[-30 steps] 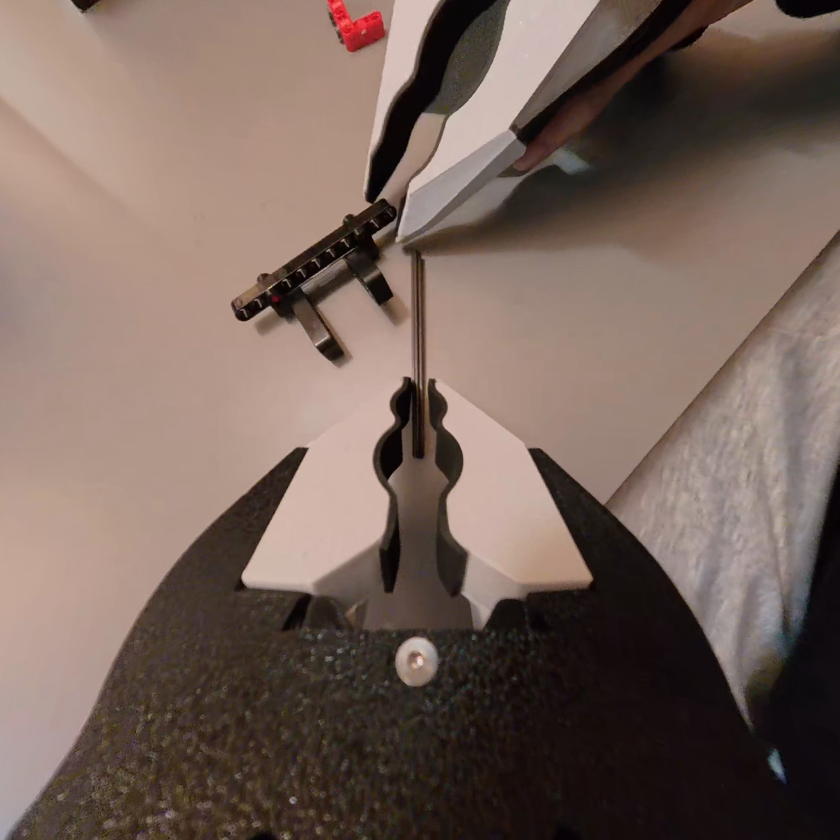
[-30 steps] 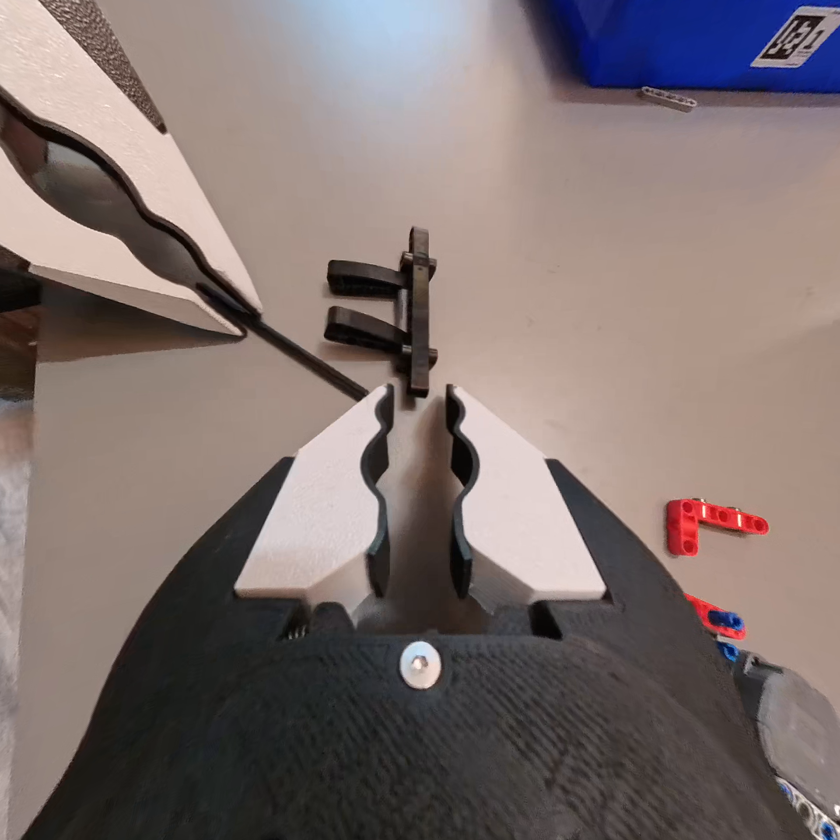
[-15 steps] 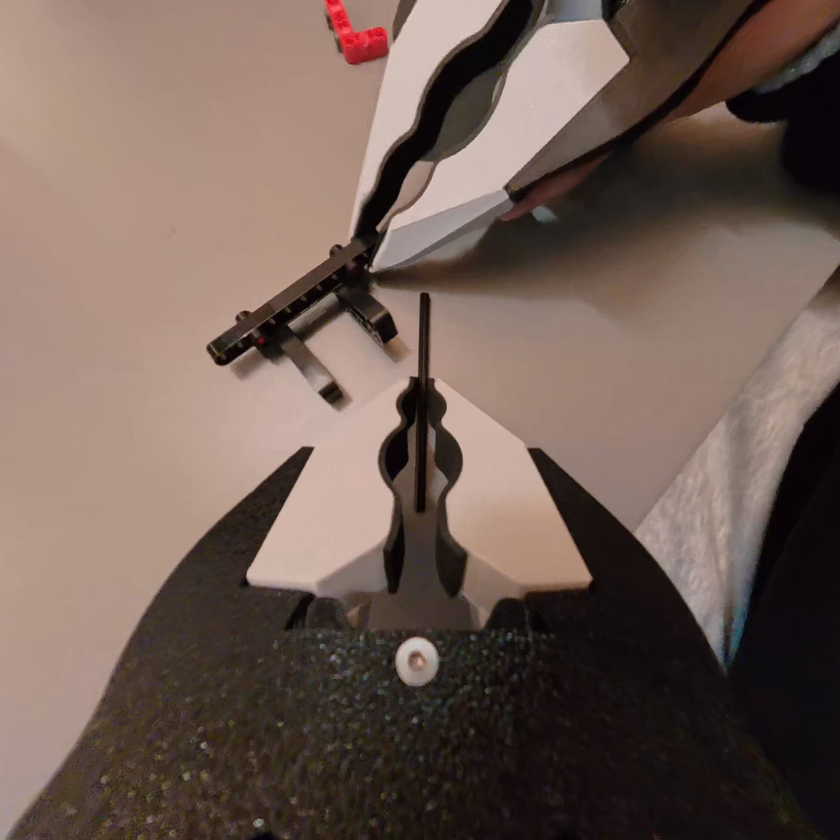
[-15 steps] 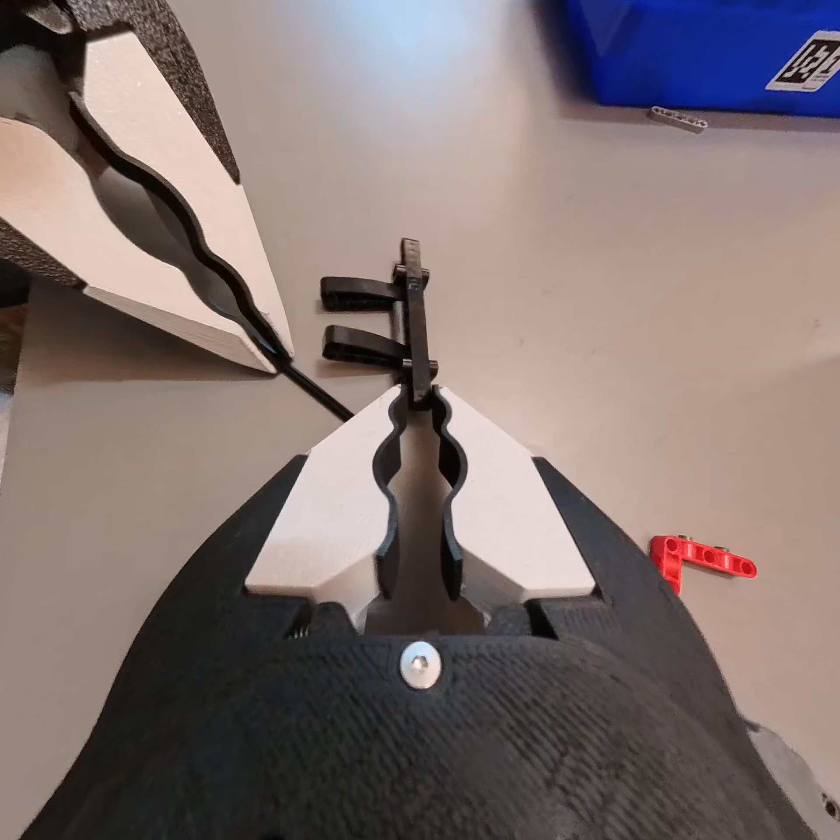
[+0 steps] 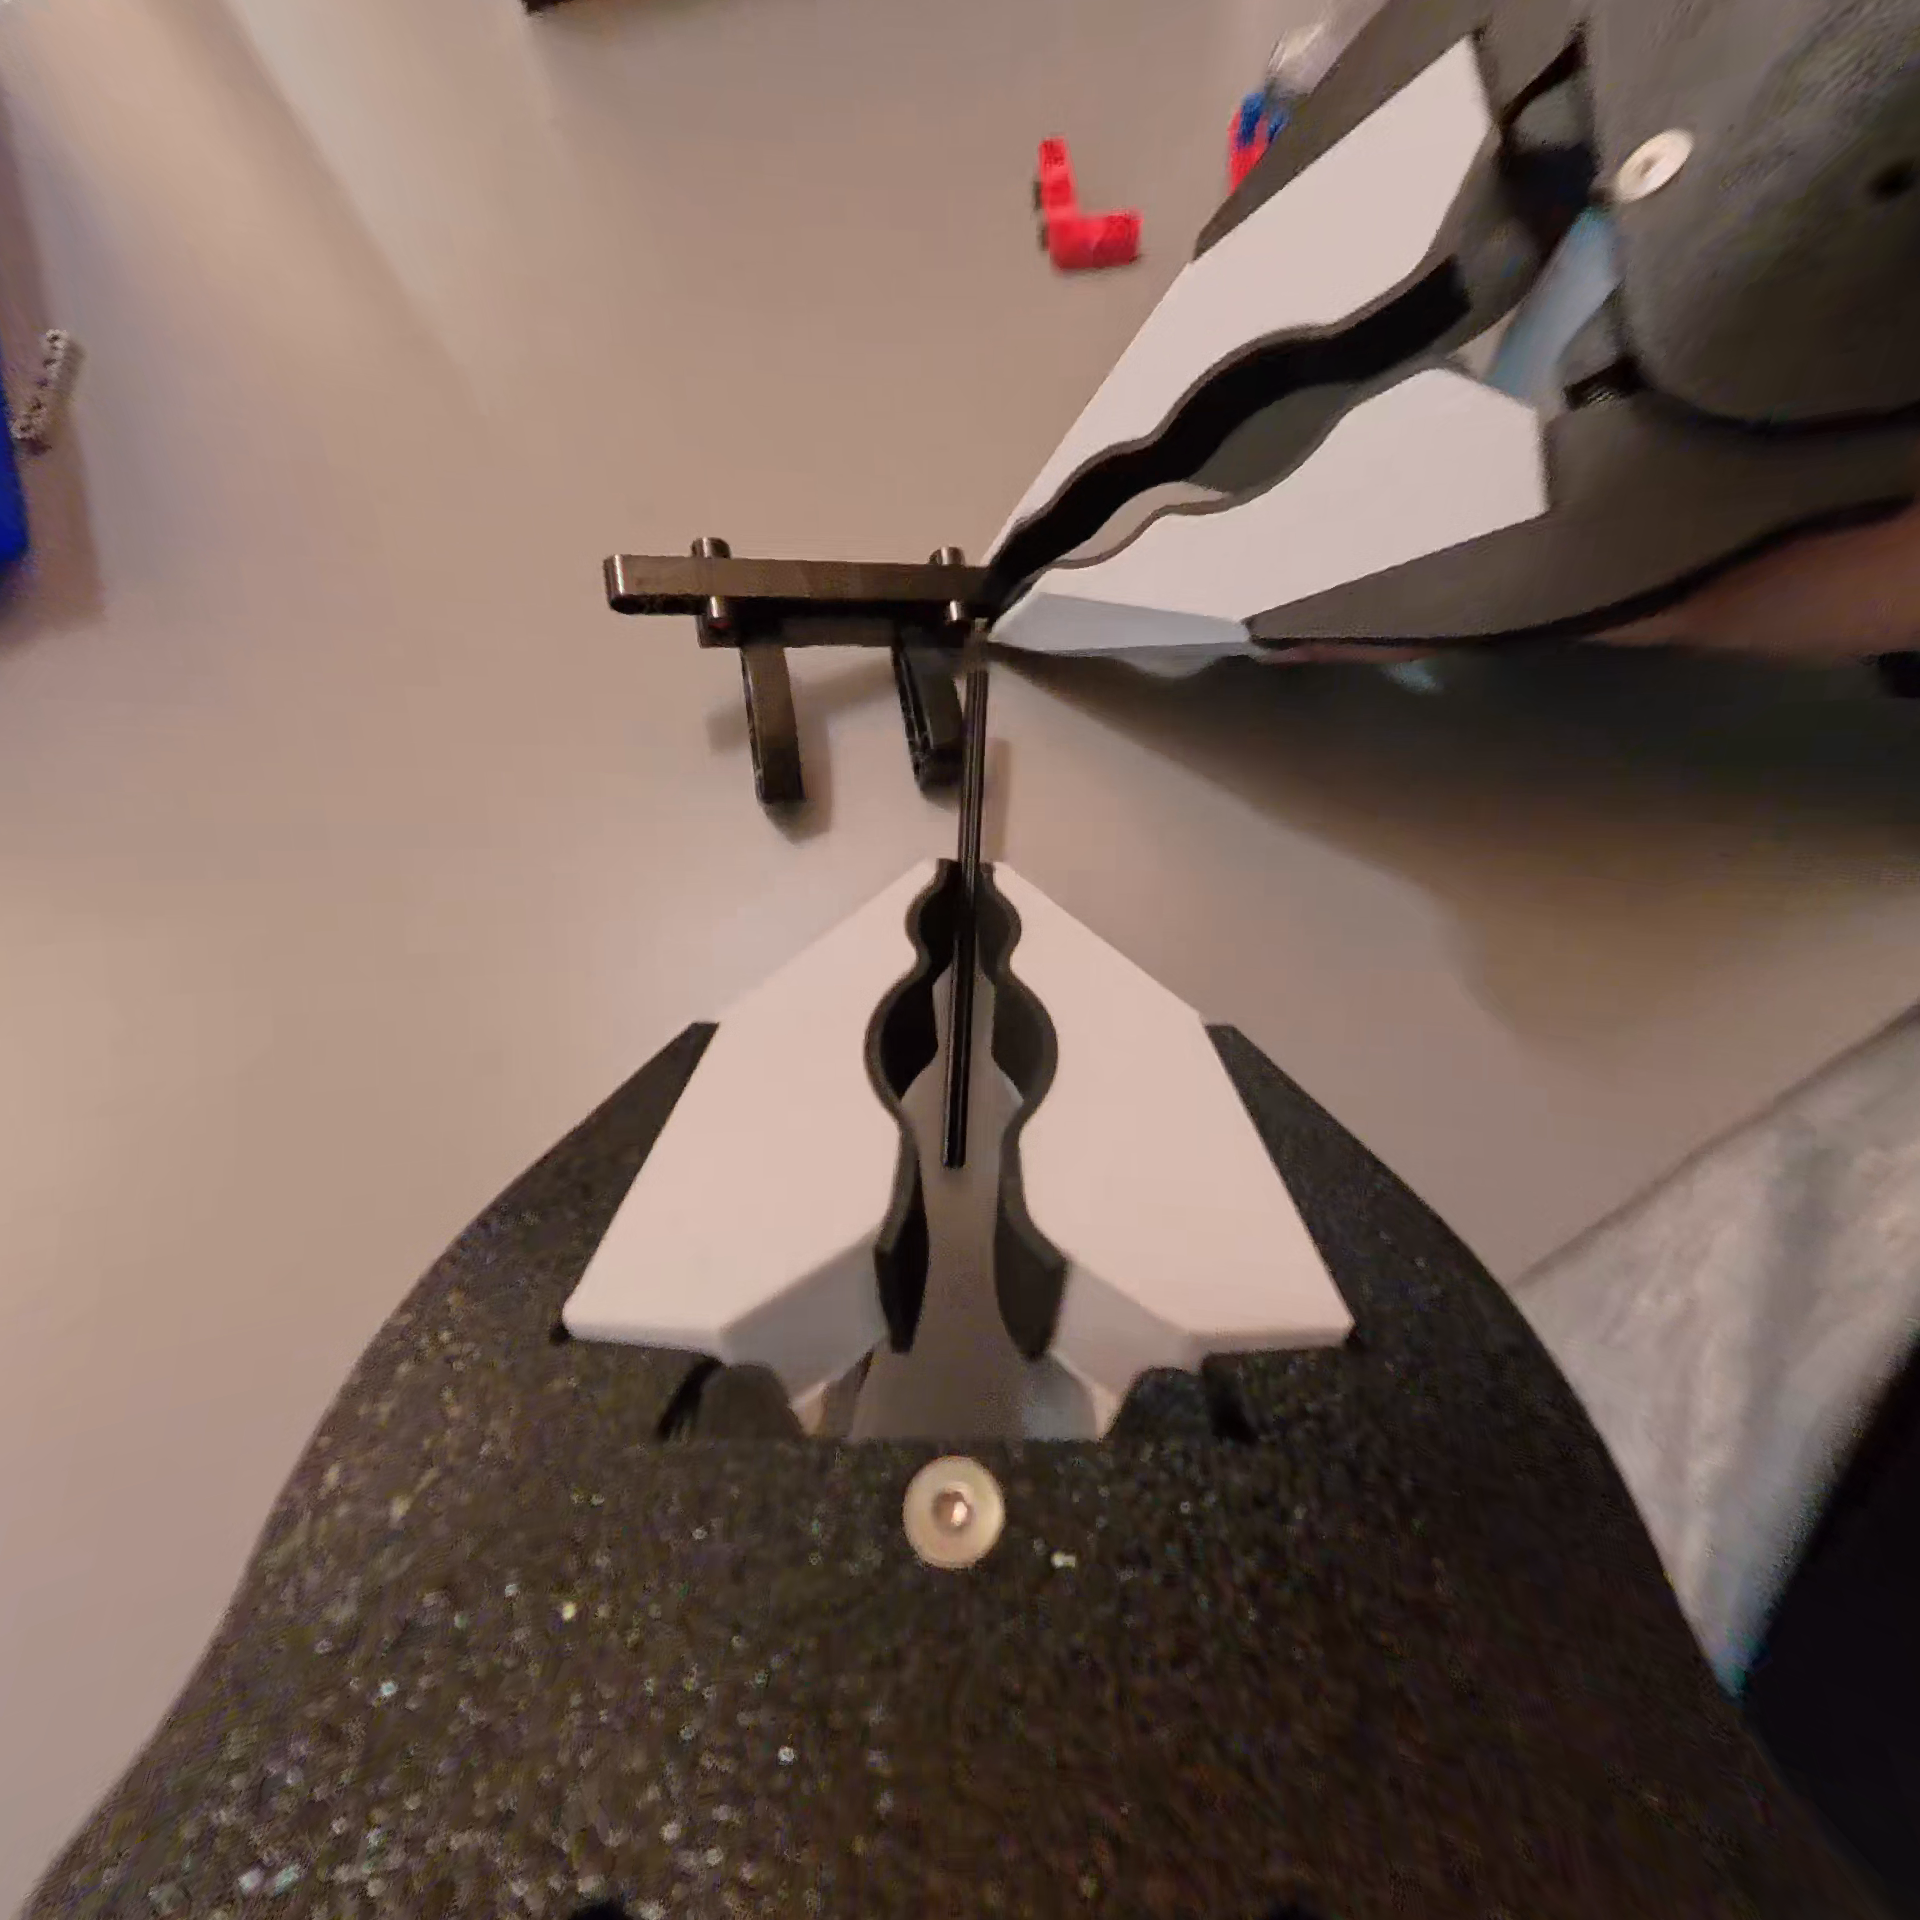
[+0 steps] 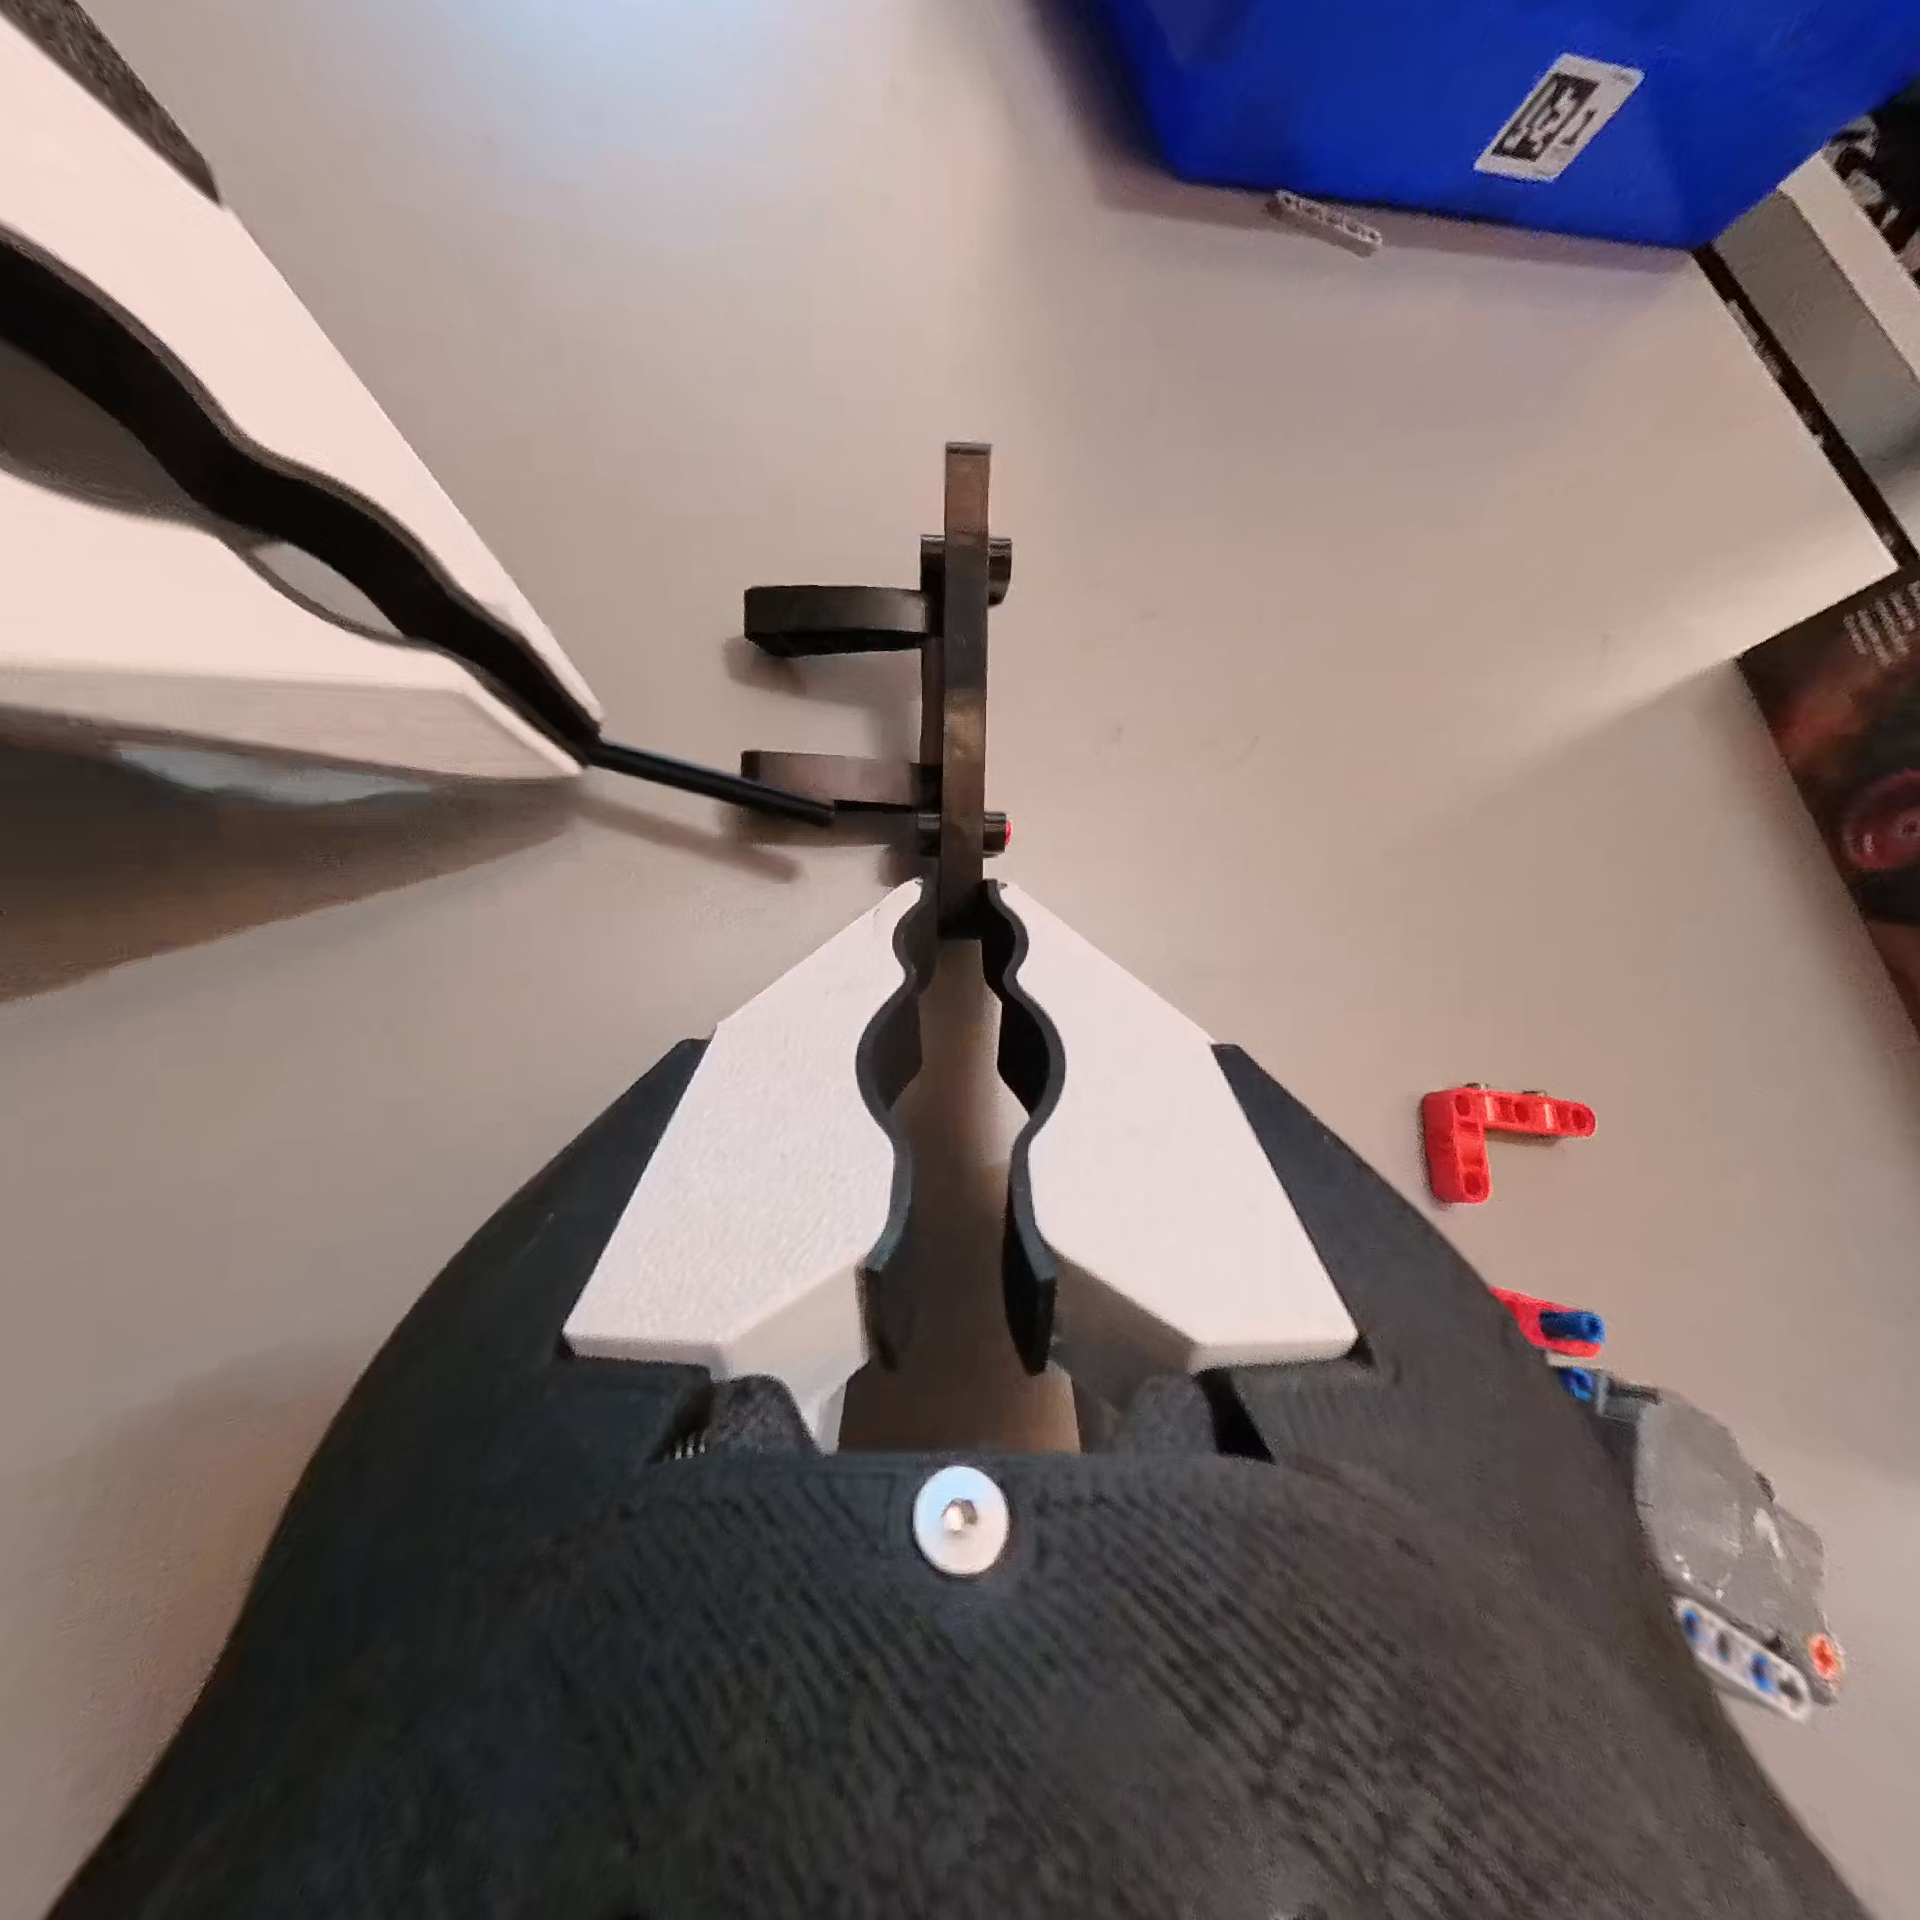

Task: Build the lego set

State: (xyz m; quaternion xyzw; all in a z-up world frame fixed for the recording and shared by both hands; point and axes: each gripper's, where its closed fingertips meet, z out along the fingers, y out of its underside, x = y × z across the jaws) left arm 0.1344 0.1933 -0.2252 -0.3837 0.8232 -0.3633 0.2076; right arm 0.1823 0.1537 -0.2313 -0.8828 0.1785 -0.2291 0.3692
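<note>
My left gripper point(image 5: 966, 878) is shut on a thin black axle point(image 5: 971, 790) that sticks straight out past its tips. My right gripper point(image 6: 961, 899) is shut on the near end of a black beam assembly point(image 6: 964, 665) with two curved black arms and holds it just above the table. In the left wrist view the assembly point(image 5: 790, 592) lies crosswise, and the right gripper point(image 5: 992, 597) grips its right end. The axle's tip points at the arm nearest the right gripper. In the right wrist view the axle point(image 6: 717, 784) comes from the left gripper point(image 6: 587, 738) at the left.
A red L-shaped piece point(image 6: 1496, 1138) lies on the beige table point(image 6: 1351, 623) to the right; it also shows in the left wrist view point(image 5: 1086, 223). A blue bin point(image 6: 1403, 104) stands at the back. A grey block with red and blue pins point(image 6: 1714, 1538) lies at lower right.
My right gripper moved forward, closed on the end of the black assembly and raised it. My left gripper brought the axle's tip up close to the assembly's near arm.
</note>
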